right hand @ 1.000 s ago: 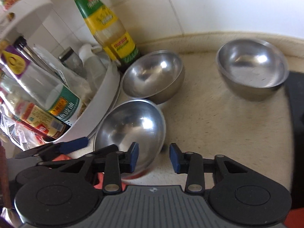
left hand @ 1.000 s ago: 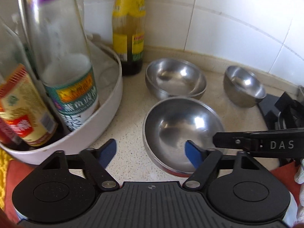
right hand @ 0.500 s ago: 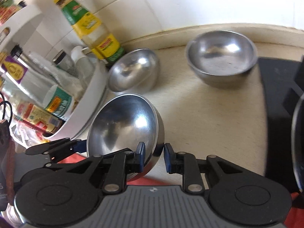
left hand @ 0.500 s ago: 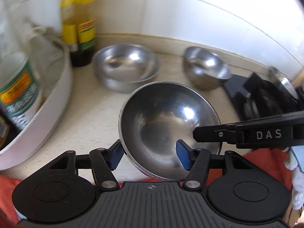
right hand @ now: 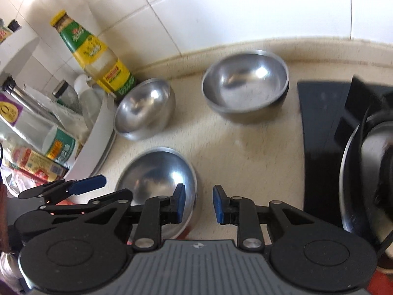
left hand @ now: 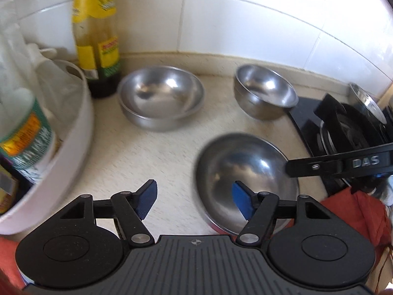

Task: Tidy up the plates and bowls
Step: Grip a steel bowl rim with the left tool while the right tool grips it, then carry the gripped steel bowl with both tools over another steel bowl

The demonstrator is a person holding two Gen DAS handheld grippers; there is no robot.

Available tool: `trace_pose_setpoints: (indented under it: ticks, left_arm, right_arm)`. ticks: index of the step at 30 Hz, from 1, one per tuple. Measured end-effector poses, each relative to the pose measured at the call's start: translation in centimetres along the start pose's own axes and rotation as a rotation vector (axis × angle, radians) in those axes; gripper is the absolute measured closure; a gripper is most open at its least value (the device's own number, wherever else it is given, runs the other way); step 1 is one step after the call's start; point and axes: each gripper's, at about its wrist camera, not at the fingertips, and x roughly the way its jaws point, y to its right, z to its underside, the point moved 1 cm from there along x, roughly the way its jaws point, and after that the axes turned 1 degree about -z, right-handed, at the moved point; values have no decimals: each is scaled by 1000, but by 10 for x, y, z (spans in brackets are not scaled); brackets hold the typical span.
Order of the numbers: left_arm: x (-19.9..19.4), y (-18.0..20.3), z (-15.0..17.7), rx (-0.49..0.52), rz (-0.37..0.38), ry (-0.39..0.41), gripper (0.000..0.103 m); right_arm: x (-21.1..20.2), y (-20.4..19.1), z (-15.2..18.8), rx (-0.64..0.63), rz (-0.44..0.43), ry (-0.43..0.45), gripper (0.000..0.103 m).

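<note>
A steel bowl lies near the counter's front edge, blurred and seemingly tilted. My left gripper straddles its left rim: one blue pad is inside the bowl, the other well outside, and neither presses. Its jaws are opening. My right gripper straddles the same bowl's right rim, jaws opening, with bare counter showing between the rim and the outer pad. Two nested steel bowls sit at the back left. A single steel bowl stands at the back right.
A white round rack full of bottles stands at the left, with a sauce bottle behind it by the tiled wall. A black stove carrying a metal pan borders the right. A red cloth hangs at the front.
Both grippers closed on the front bowl's rim and shifted it rightwards along the counter. Both have since slackened: the left jaws stand wide, the right pads a little apart.
</note>
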Motion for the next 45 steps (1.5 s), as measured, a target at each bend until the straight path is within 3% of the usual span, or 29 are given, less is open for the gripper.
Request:
trace_pose_setpoints:
  ticks: [10, 17, 23, 27, 31, 36, 45]
  left_arm:
    - [-3, -15, -47, -12, -120, 58, 14]
    - [26, -39, -74, -142, -141, -8, 13]
    - [48, -49, -80, -204, -156, -23, 14]
    - [65, -53, -80, -214, -154, -55, 26]
    - [77, -51, -76, -183, -161, -68, 41]
    - [77, -50, -75, -158, -181, -57, 46]
    - [51, -40, -81, -129, -165, 7, 39]
  right_arm:
    - [17, -23, -60, -19, -35, 34, 70]
    - [64, -49, -105, -66, -53, 10, 68]
    - [109, -49, -120, -61, -24, -43, 68]
    - [121, -55, -118, -114, -22, -61, 67]
    - [126, -55, -116, -130, -12, -58, 78]
    - [123, -47, -115, -89, -30, -68, 81]
    - [90, -51, -119, -82, -55, 1, 81]
